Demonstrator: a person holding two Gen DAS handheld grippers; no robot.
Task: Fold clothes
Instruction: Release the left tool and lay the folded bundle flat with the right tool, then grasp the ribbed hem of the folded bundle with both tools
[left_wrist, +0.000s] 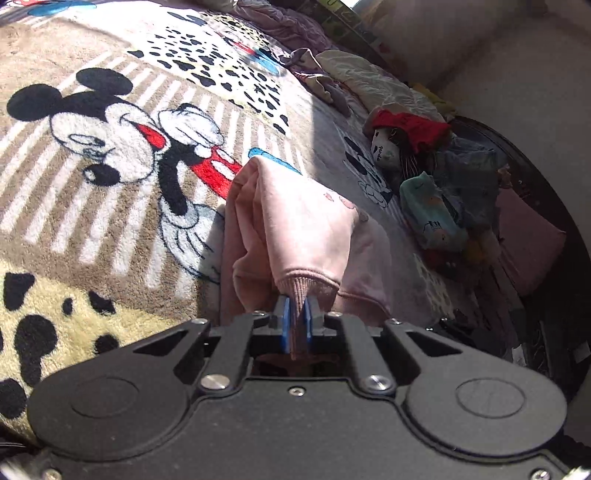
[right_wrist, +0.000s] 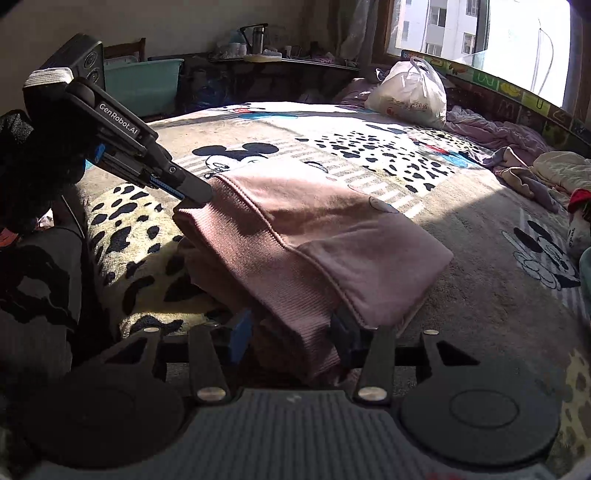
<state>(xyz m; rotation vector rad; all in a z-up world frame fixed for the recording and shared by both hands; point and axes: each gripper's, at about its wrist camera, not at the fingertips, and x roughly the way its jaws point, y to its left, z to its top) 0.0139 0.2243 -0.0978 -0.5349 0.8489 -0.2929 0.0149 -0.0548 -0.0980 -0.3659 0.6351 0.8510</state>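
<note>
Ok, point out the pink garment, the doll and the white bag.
pink garment (right_wrist: 332, 236): right wrist view, its flat top panel.
doll (left_wrist: 386, 147): left wrist view, its face.
white bag (right_wrist: 410, 92): right wrist view, its bulging side.

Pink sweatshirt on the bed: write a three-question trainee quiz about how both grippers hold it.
1. True or false: the left gripper is shut on the ribbed hem of the pink sweatshirt.
2. Multiple choice: the right gripper has its fingers A) spread with the ribbed band between them, B) hovering over the white plastic bag, C) gripping the doll.
3. Fill in: the sweatshirt lies on a ____ blanket.

Key: 1 true; 2 A; 3 Mickey Mouse.
</note>
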